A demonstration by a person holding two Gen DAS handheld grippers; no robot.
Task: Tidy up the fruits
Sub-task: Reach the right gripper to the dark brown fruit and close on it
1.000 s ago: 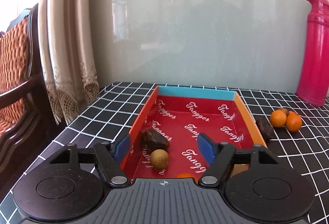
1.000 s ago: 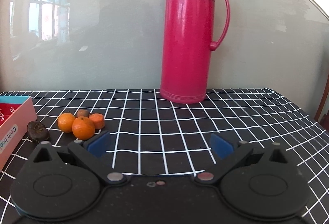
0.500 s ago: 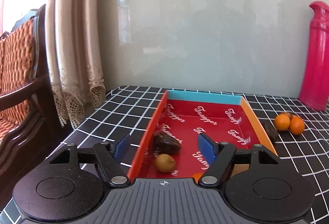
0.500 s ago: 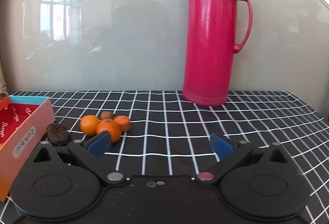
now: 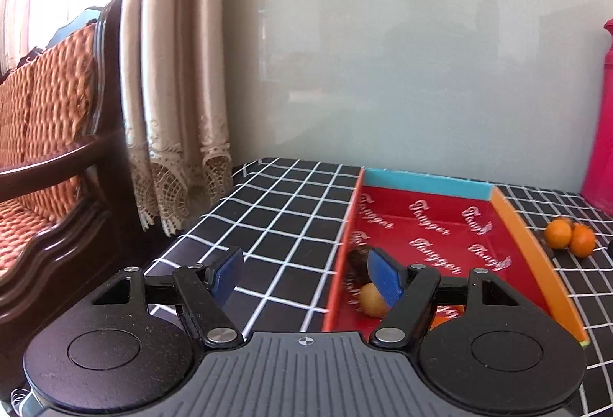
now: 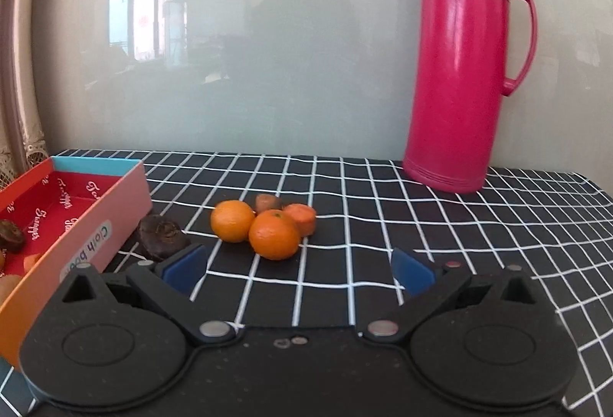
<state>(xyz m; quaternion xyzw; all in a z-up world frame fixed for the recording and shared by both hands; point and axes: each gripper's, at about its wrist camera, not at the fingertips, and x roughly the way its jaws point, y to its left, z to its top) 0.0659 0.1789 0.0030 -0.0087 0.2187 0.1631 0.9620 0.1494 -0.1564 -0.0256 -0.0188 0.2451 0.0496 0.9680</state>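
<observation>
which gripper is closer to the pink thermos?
Right. The right gripper has the pink thermos ahead and right; from the left gripper it shows only at the far right edge.

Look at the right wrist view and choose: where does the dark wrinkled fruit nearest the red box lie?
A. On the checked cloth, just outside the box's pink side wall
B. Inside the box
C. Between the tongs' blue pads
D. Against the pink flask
A: the dark wrinkled fruit lies on the checked cloth beside the box's pink side wall, left of the oranges.
</observation>
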